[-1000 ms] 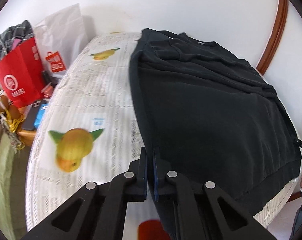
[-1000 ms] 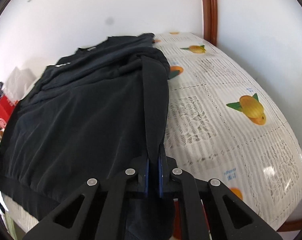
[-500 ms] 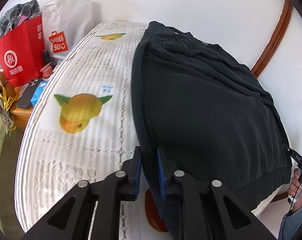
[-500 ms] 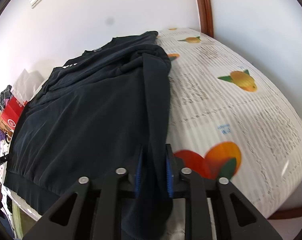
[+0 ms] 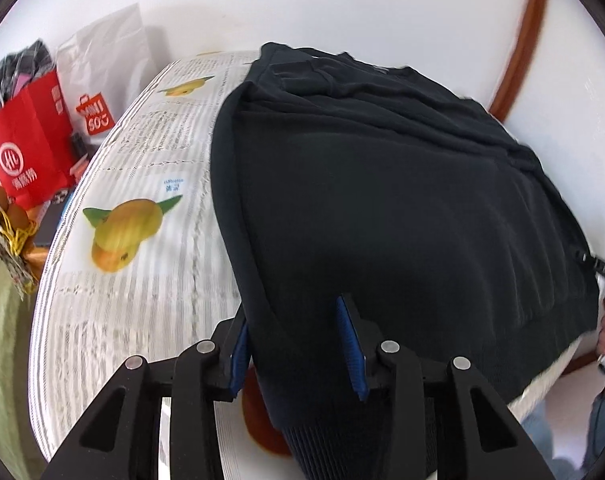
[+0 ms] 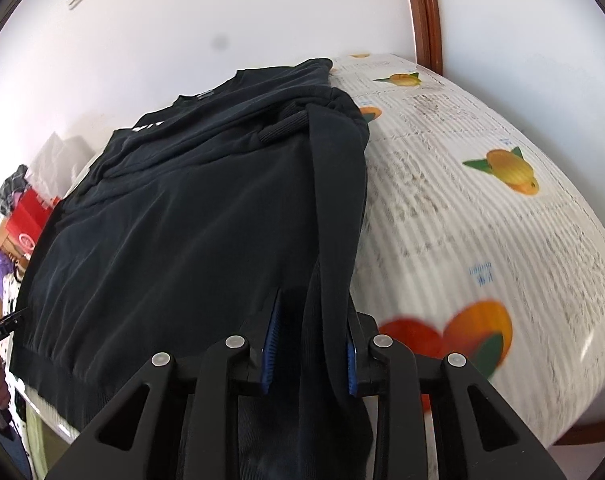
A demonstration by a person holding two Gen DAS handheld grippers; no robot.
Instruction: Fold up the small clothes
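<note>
Your left gripper sits at the near left corner of the black sweatshirt, its jaws opening; the ribbed hem edge runs up between the two blue pads, and the cloth lies loose there, not pinched. Your right gripper is at the near right corner, jaws also opening, with the folded side edge of the same garment hanging between its pads; the cloth brushes the right-hand pad but is not squeezed.

Beyond the fingers, the one sweatshirt lies spread on the printed tablecloth, hem toward you and neckline at the far end by the wall. One ribbed cuff rests on its far right shoulder area.

On the bare cloth you can count two yellow fruit prints in the left view, plus a partly hidden orange one under the gripper; the right view shows about four fruit prints.

Far left, beside the table, stand one red bag and one white bag
</note>
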